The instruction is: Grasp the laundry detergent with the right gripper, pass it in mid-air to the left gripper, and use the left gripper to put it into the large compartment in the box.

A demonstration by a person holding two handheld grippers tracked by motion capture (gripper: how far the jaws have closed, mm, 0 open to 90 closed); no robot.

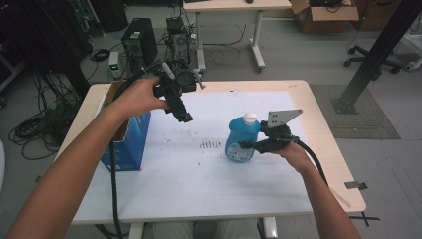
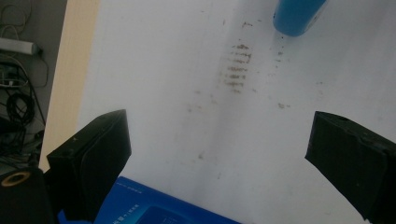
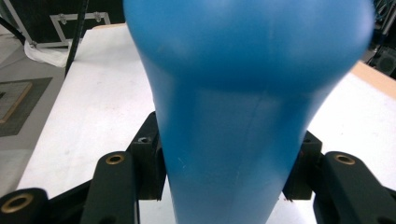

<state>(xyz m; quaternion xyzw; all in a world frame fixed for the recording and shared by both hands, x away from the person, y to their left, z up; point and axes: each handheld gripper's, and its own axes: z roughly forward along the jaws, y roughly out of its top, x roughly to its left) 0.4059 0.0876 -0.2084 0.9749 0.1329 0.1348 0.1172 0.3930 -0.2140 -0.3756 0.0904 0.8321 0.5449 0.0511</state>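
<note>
1. High view: my right gripper (image 1: pixel 249 145) clamps the blue bottle (image 1: pixel 241 138), upright over the counter (image 1: pixel 199 189); probably just touching it.
2. Left gripper view: my left gripper (image 2: pixel 219 154) hangs with fingers wide apart above a blue box (image 2: pixel 154 207).
3. Right gripper view: both fingers (image 3: pixel 148 163) press the bottle's narrow part.

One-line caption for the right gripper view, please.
Right gripper fingers clamp the blue bottle above the white table.

Left gripper (image 1: pixel 185 117) raised, jaws apart, right gripper (image 1: pixel 247 145) clamped, low
</note>
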